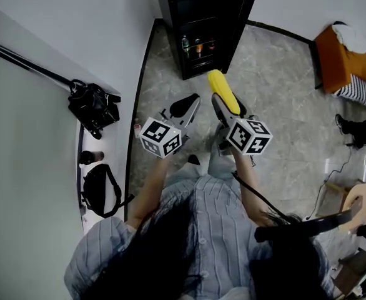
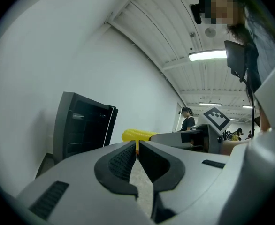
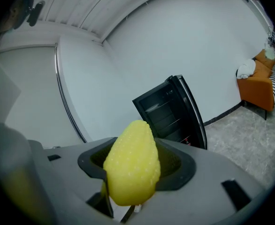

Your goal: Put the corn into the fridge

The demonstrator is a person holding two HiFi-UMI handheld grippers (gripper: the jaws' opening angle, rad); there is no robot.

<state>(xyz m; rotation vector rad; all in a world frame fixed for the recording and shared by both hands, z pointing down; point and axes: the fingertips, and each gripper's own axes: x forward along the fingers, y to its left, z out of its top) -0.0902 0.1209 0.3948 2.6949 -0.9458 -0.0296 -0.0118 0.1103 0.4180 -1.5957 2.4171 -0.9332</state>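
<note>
A yellow corn cob (image 1: 223, 90) sticks out of my right gripper (image 1: 228, 107), which is shut on it; in the right gripper view the corn (image 3: 132, 169) fills the space between the jaws. My left gripper (image 1: 186, 107) is beside it to the left, shut with nothing in it, its black pads (image 2: 124, 159) nearly touching. The black fridge (image 1: 205, 24) stands ahead against the wall with its door open, bottles (image 1: 197, 45) on a lower shelf. It shows as well in the right gripper view, fridge (image 3: 170, 114), and the left gripper view, fridge (image 2: 81, 124).
A white counter at the left holds black bags (image 1: 94, 107) and a cup (image 1: 90, 157). An orange seat (image 1: 345, 58) with a striped cloth stands at the right. Grey stone floor (image 1: 276, 99) lies between me and the fridge. A person (image 2: 187, 118) stands far off.
</note>
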